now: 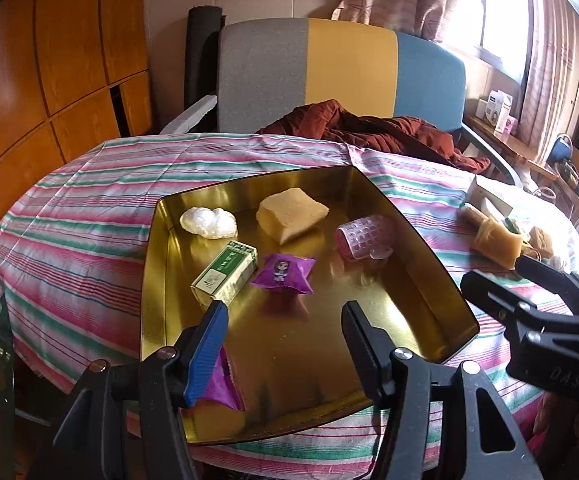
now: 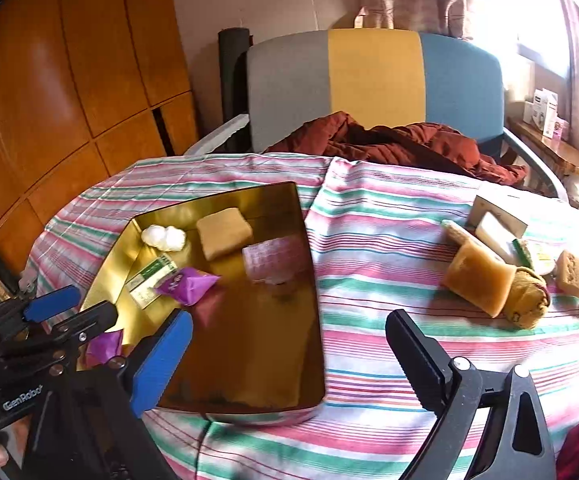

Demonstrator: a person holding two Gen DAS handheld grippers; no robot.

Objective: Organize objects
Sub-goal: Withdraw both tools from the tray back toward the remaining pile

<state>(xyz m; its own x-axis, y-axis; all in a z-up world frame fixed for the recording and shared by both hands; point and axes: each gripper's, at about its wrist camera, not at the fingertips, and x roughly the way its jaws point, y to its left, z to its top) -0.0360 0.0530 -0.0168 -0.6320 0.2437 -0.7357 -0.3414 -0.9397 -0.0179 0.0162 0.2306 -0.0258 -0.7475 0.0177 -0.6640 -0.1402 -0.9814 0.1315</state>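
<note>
On the striped tabletop (image 2: 369,240), the gold tray (image 1: 161,280) already holds sponge (image 1: 291,213), roller (image 1: 365,236), box, packet, wadding; a pile (image 2: 497,276) waits well to its right. Left tongs (image 1: 285,336) and right tongs (image 2: 289,344) both gape, empty.

Gold tray (image 1: 161,280), purple packet (image 1: 283,273), pink-green-white striped tablecloth (image 1: 89,208), grey-yellow-blue chair (image 1: 345,68).

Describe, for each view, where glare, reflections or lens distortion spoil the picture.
Left wrist view: the sunlit window blows out to white; the shiny gold metal tray mirrors its contents; fisheye bends the orange wooden wall panels. Right wrist view: the same window glare washes out the small white cardboard box.
</note>
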